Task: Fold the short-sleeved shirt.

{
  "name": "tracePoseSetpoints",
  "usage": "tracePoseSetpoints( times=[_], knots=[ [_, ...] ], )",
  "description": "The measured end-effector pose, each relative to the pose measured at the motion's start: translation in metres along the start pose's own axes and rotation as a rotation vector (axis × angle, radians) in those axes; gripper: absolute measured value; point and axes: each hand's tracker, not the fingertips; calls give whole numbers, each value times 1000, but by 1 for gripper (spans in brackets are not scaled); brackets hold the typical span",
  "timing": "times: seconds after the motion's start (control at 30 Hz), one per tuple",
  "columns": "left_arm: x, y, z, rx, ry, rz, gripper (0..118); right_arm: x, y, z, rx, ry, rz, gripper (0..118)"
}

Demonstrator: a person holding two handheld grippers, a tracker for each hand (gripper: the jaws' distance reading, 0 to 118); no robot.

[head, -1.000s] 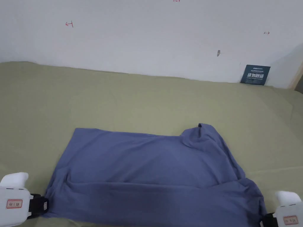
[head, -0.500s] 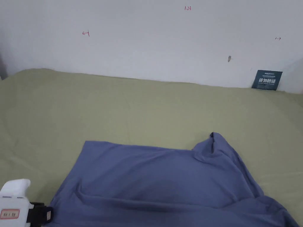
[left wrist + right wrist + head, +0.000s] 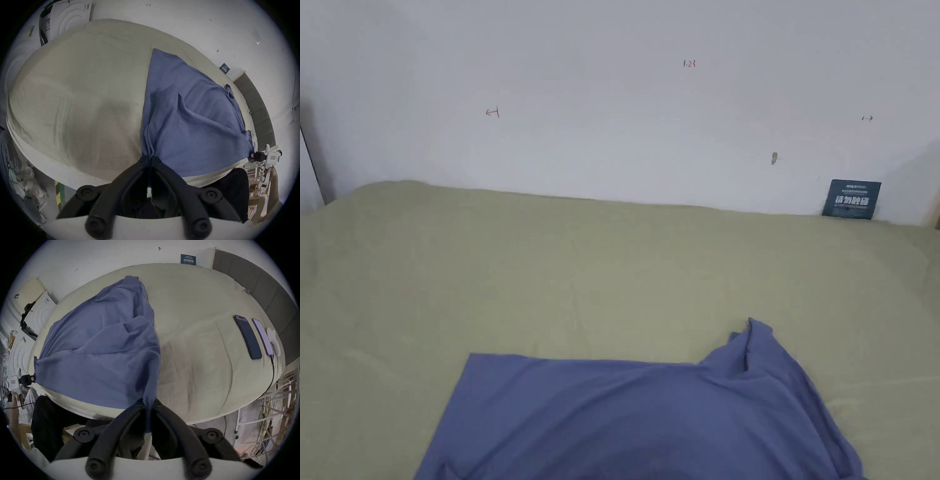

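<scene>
I have the left gripper (image 3: pixel 150 160) clamped on a bunched corner of the blue shirt (image 3: pixel 637 419) at the near edge of the green bed (image 3: pixel 550 275), and the right gripper (image 3: pixel 150 404) pinched on the opposite near corner. I hold both corners so that the near edge comes up as one line and can, I judge, be carried over the rest. The far part of the shirt lies on the bed, one sleeve (image 3: pixel 759 350) humped up. Two phones (image 3: pixel 247 337) sit well apart from the shirt, clear of the fold.
</scene>
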Motion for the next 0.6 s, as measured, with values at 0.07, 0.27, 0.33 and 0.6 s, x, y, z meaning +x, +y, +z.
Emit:
tracePoseSetpoints(
  times=[0.07,0.27,0.33,0.6],
  knots=[
    [-1,4,1,-10,-5,21,55,3,1,0,9,3,-16,44],
    [18,20,53,72,39,-37,94,2,16,44,55,-74,-71,87],
    [32,35,63,102,69,-56,94,-5,29,56,112,-63,-66,89],
    [82,93,40,150,79,-137,0,-68,85,44,117,-81,34,0]
  ],
)
